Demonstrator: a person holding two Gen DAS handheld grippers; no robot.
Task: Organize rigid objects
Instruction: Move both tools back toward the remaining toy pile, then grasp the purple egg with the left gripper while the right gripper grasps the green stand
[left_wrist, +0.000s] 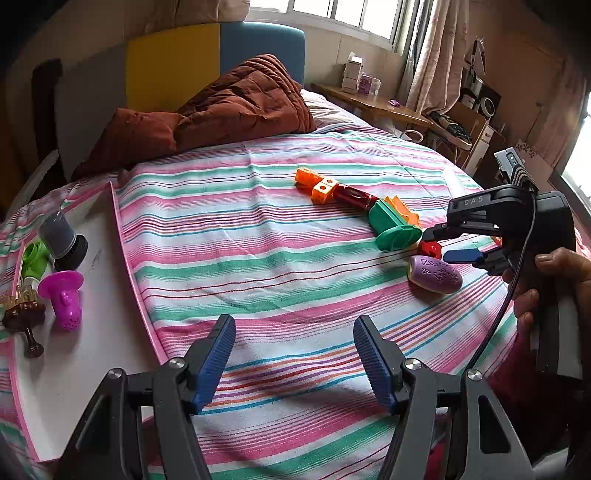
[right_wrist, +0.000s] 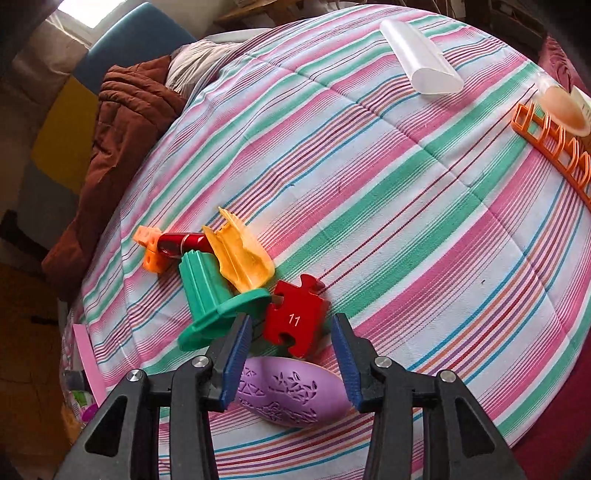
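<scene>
Two claws appear above a bed covered by a pink, green and white striped sheet. The left claw stands spread over bare sheet, nothing between its blue ribbed pads. The right claw, gripped by a hand, is also spread; a lilac oval plastic piece with embossed pattern and a red puzzle-shaped plastic block marked 11 lie between and under its pads, which press on neither.

Counted in the loose cluster on the sheet:
- one lilac oval
- one red block
- one green flanged plastic spool
- one yellow ribbed plastic piece
- one dark red glossy cylinder
- two orange cube-like plastic pieces

The green spool, yellow piece and red block touch or overlap.

On the white tray with pink rim at the left edge lie:
- one magenta flanged plastic cup
- one green tube
- one dark grey cylinder with black base
- one brown turned knob, cut off by the frame

Farther right on the bed are one clear plastic half-tube and one orange plastic rack, partly out of frame; a pale oval item beside it is hard to identify. A brown quilted blanket borders the far end. Open sheet separates tray and cluster.
</scene>
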